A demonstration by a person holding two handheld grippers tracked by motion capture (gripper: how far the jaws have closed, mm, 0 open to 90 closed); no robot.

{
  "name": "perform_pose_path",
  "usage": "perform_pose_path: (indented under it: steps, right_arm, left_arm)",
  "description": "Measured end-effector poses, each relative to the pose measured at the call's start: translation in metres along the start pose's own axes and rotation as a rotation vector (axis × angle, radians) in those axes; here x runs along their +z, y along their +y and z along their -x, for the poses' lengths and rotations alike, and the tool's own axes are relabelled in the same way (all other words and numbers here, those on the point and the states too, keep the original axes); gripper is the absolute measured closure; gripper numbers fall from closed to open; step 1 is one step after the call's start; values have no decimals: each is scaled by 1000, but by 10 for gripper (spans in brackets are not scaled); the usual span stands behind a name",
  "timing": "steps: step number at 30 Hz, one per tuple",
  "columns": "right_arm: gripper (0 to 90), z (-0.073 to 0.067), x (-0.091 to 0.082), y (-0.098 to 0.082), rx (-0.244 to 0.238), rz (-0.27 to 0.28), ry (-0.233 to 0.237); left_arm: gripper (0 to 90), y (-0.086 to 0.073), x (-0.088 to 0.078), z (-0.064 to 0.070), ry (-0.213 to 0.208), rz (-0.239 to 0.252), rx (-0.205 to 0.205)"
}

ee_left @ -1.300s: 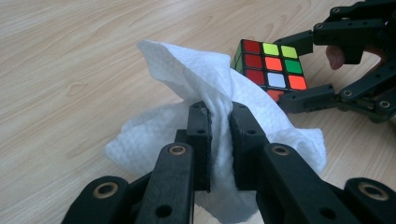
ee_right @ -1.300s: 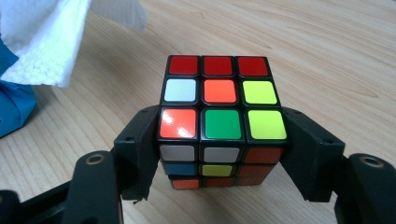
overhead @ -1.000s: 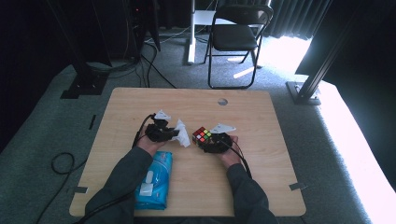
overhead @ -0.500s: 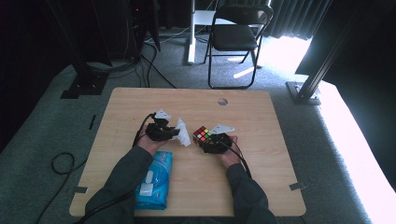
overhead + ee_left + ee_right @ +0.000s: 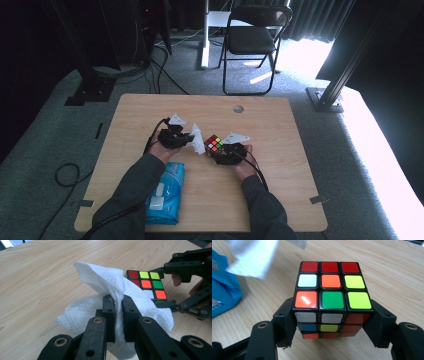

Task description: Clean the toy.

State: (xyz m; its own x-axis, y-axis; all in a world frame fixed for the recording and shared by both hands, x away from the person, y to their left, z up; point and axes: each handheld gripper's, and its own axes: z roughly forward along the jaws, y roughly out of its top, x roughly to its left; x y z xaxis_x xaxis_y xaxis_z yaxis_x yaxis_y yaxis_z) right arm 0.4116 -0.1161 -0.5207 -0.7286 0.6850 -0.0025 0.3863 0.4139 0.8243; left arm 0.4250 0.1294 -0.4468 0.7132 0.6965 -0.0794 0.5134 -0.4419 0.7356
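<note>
On the wooden table [image 5: 280, 200], the right gripper [image 5: 223, 151] has its two black jaws clamped on the sides of a scrambled Rubik's cube [image 5: 332, 297]; in the right gripper view the pads press the cube's left and right faces, and its top shows a red row, then white, orange and yellow-green, then orange, green and yellow-green. The cube seems to be lifted just off the tabletop, though the angle leaves that uncertain. The left gripper [image 5: 118, 302] pinches a crumpled white paper towel [image 5: 100, 285], and its jaws have just been closing further on it, with the sheet bunched between the pads and spilling out to both sides. In the left gripper view the towel lies just beside the cube, overlapping its near edge, and the right gripper holds the cube from the far side. From the high view both hands sit near the table's middle, close together, the cube between them. A blue pack of wipes [image 5: 167, 192] lies flat near the front edge beside the left forearm.
</note>
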Motion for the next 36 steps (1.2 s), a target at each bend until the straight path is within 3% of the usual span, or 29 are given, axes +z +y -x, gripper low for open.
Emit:
perform_pose_path:
  steps: [12, 29, 36]
  right_arm:
    - [343, -6, -1, 8, -18, 9, 23]
    - [343, -15, 4, 16, -22, 21, 49]
    - [342, -16, 7, 17, -24, 17, 54]
  left_arm:
    - [833, 6, 4, 3, 34, 10, 3]
    - [830, 4, 11, 9, 27, 5, 9]
    - [828, 3, 14, 14, 21, -3, 34]
